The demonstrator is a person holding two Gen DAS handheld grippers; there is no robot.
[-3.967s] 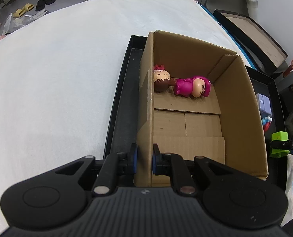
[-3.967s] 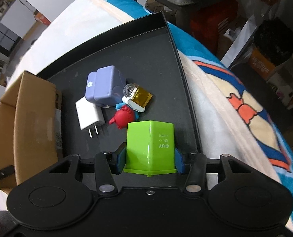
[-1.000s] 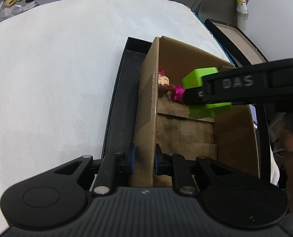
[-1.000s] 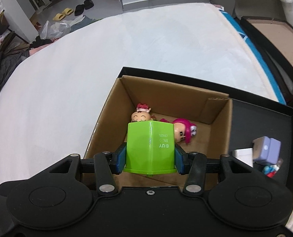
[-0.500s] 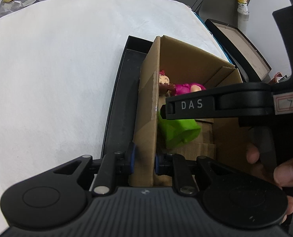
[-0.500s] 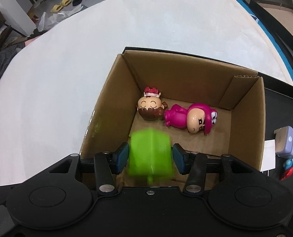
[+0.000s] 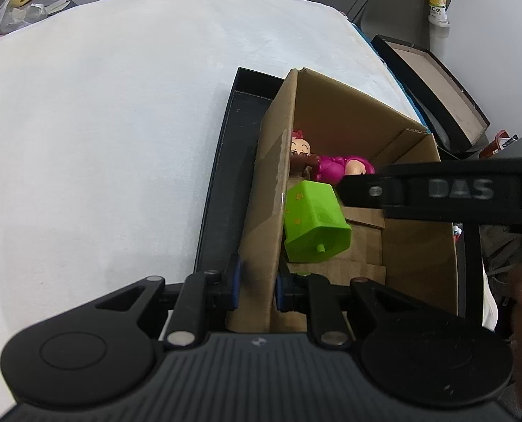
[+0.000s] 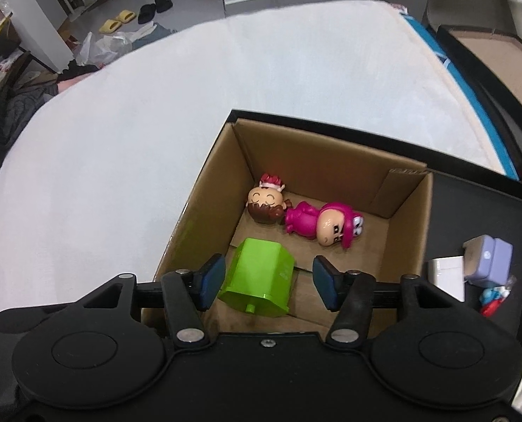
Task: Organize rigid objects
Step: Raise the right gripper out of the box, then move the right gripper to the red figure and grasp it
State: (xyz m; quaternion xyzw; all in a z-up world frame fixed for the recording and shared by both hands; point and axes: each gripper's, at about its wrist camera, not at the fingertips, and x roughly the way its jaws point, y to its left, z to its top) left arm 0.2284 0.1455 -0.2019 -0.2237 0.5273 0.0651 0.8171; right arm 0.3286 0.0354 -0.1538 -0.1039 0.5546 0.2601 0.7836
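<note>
One green block point(image 8: 259, 277) lies loose in the box point(image 8: 407, 239) between the open right gripper point(image 8: 267, 283) fingers.

left wrist view: taken close over the cardboard box point(image 7: 331, 112) side wall, angled steeply down. right wrist view: taken above the box's near edge. shared: box interior.

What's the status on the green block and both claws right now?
Left claw shut on cardboard box wall. Right claw just opened, empty. Green block lies tilted in box. Nothing obstructing.
</note>
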